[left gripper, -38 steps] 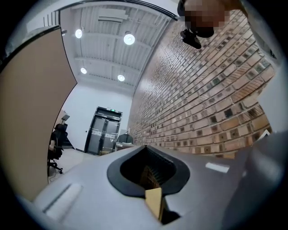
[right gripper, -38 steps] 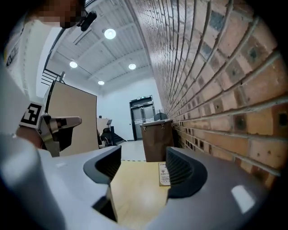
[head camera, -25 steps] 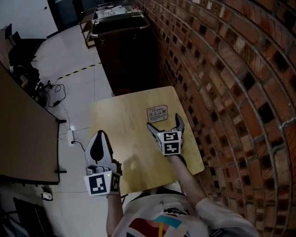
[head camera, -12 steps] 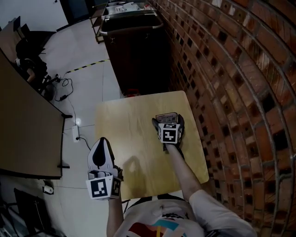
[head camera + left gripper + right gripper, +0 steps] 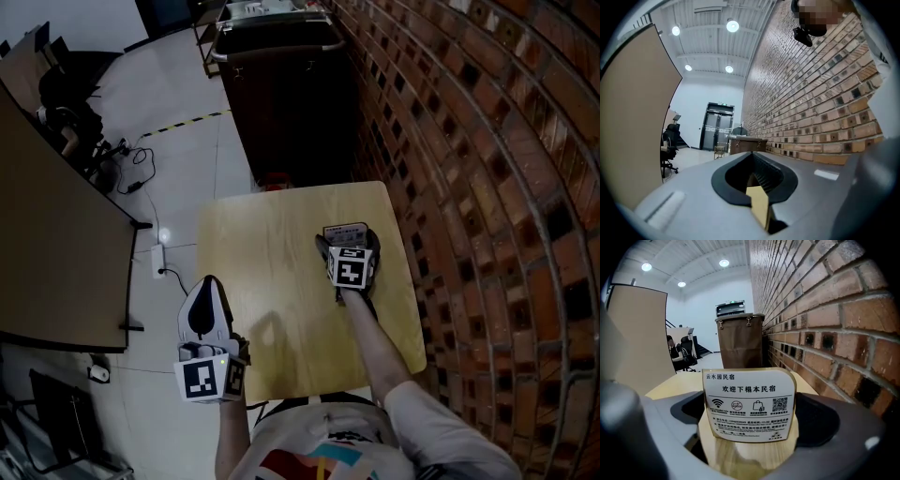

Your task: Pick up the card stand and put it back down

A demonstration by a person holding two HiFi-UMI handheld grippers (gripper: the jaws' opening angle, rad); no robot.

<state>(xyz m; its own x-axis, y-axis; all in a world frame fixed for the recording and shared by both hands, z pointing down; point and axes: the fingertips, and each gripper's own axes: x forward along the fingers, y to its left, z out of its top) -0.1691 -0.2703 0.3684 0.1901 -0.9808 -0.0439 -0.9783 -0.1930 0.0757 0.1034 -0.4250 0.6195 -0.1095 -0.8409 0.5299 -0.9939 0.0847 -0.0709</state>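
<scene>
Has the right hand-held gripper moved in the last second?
Yes. Against the table, the right hand-held gripper went forward, away from the near edge, up to the card stand, which now sits between its jaws.

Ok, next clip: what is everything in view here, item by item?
card stand: one, white printed face, right of centre
table: one, light wood, centre
brick wall: one, red-brown, right side
cabinet: one, dark, beyond the table
partition: one, beige, left
power strip: one, white, floor left of table
right gripper: one, grey, shut on the card stand
left gripper: one, grey, shut, empty, by the table's left edge
</scene>
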